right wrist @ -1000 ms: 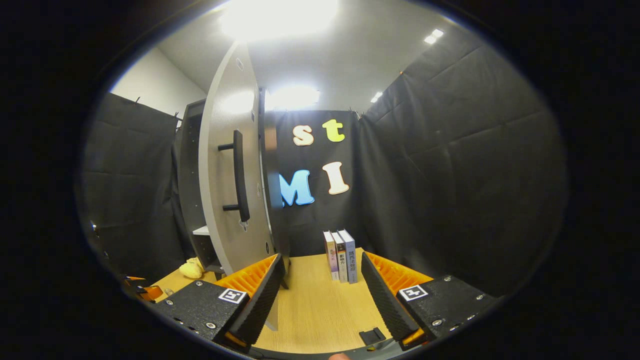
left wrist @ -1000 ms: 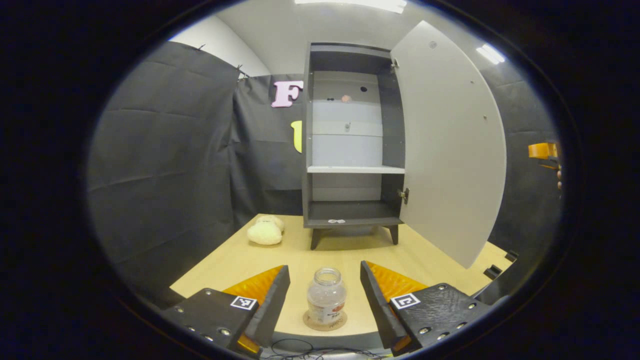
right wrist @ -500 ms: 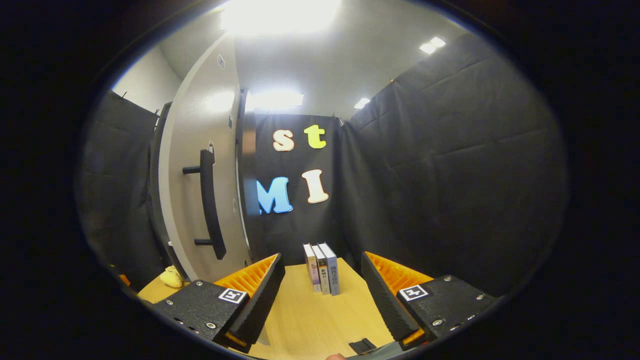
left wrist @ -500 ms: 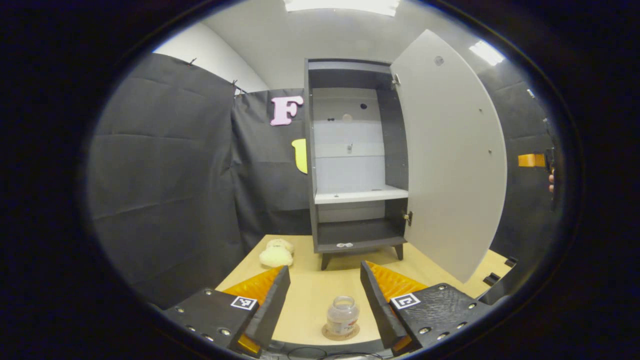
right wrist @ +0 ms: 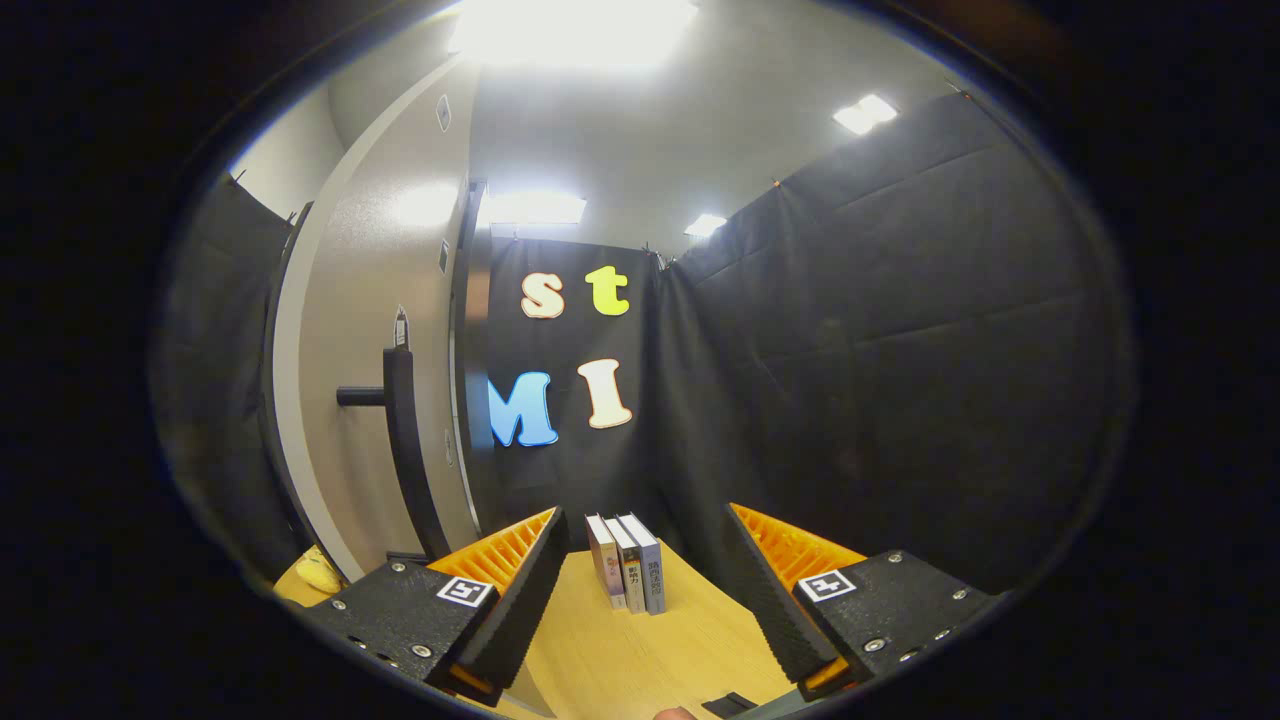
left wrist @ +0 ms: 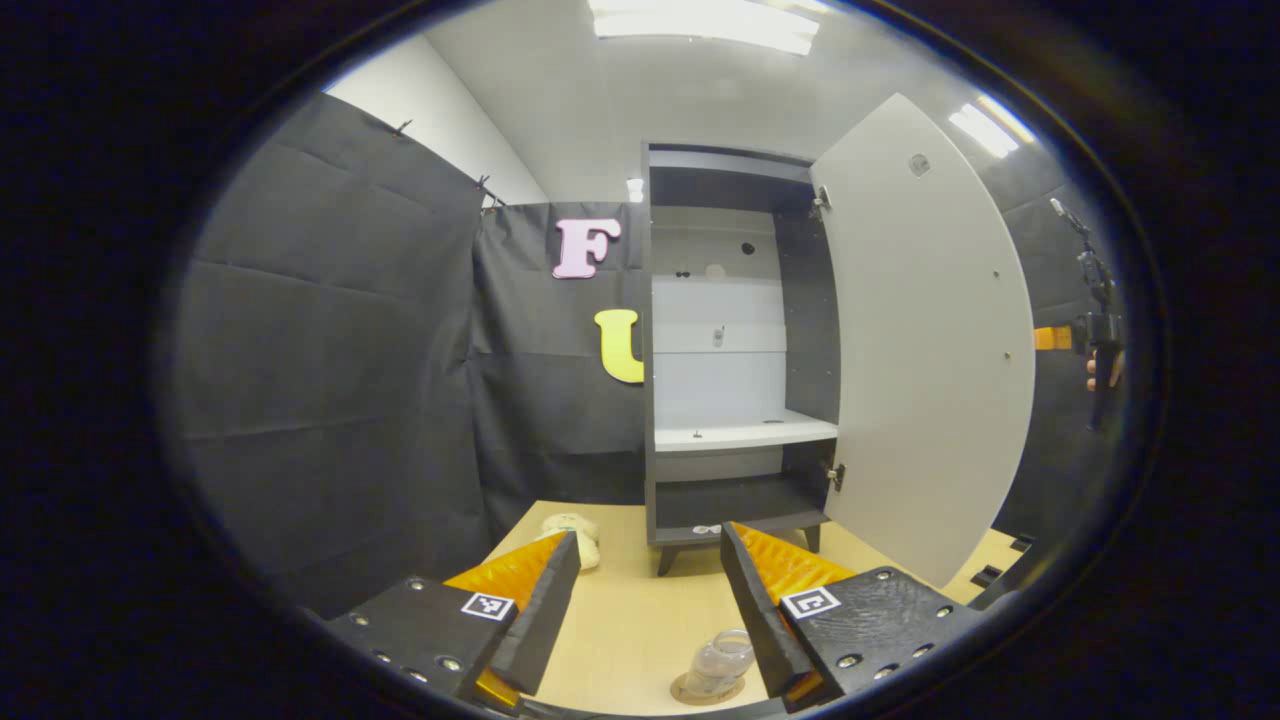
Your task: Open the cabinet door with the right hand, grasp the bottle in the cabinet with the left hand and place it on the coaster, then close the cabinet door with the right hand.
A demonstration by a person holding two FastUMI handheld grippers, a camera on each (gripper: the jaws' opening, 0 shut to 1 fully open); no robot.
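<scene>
Left gripper (left wrist: pixel 648 590) jaws apart, holding nothing. Bottle (left wrist: pixel 718 662) sits on the coaster (left wrist: pixel 700 692) at 6 o'clock, just beside the right finger. Cabinet (left wrist: pixel 735 350) at 12, door (left wrist: pixel 925 340) swung open toward 2. Right gripper (right wrist: pixel 645 580) jaws apart, empty; door handle (right wrist: pixel 405 440) at 9 o'clock, books (right wrist: pixel 628 575) dead ahead.

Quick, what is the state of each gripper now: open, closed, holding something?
Left gripper: open, holding nothing; the bottle stands on the coaster.
Right gripper: open, holding nothing, beside the door handle.
</scene>
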